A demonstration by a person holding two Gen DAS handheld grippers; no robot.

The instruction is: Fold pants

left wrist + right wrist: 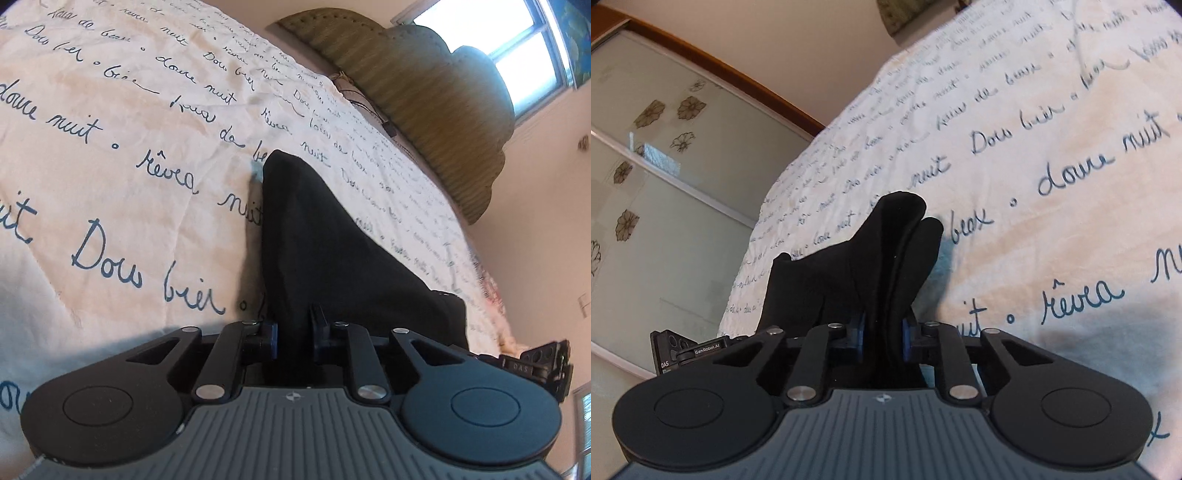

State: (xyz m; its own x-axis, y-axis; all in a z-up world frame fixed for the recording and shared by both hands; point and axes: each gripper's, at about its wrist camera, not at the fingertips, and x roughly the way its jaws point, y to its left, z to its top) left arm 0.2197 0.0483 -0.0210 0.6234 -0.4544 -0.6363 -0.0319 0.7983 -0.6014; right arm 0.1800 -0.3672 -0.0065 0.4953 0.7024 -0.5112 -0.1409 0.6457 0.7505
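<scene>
— Cream bedcover (122,110) with blue handwritten script spreads over the whole bed; a padded olive headboard (436,110) runs along its far edge, with a bright window (517,48) above it and a pale wall beside; what lies on it?

— Black pants (332,251), and nothing more that I can see on the cover; in the left wrist view they lie as a dark wedge whose point reaches toward the middle of the bedcover, while the broad end comes back to the left gripper (293,332)

— And how do that gripper's jaws stand?

— Drawn close together with the black cloth between them; the pads seem clenched on the pants, though the dark fabric hides the exact contact

— What about the other hand?

— In the right wrist view the right gripper (882,336) has its blue pads pressed on a bunched fold of the pants (886,258), which stands up from the jaws in two rounded lobes, lifted off the bedcover (1052,184); the rest of the cloth sags away toward the bed's near edge

— Anything behind it?

— A sliding wardrobe door (665,184) with frosted panels and flower prints, framed in brown wood, beyond the side edge of the bed; part of the other gripper's black body shows low beside the cloth in each view
</scene>
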